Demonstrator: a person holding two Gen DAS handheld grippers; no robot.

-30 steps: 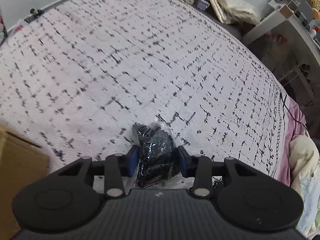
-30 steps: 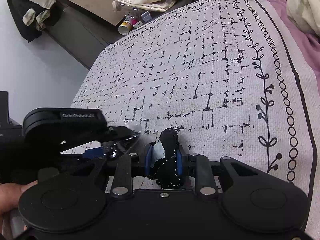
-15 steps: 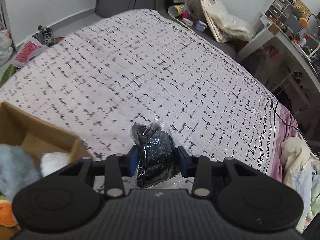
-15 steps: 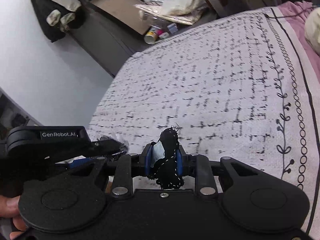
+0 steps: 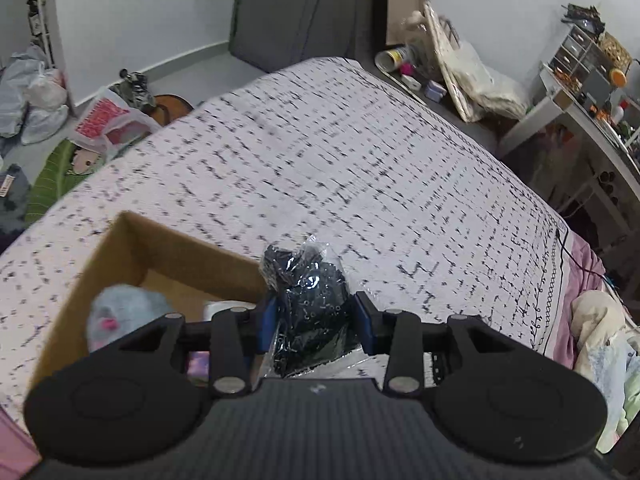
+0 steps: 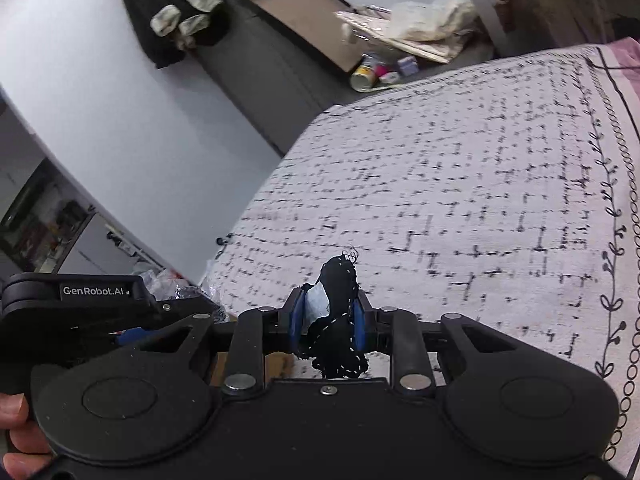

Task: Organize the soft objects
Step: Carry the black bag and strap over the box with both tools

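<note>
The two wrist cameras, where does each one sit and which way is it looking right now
Left wrist: rides on the left gripper, facing forward over the bed, the cardboard box at lower left; its fingers clamp a plastic-wrapped black bundle.
Right wrist: rides on the right gripper, facing across the bed toward the room's clutter; its fingers clamp a black stitched cloth, and the person's fingers show at lower left.
Shared: the patterned bedspread, and the left gripper, visible at the right view's left edge.

Bed (image 5: 320, 168) wearing white cover with black dashes, cardboard box (image 5: 132, 240) sitting on it near the front-left corner
</note>
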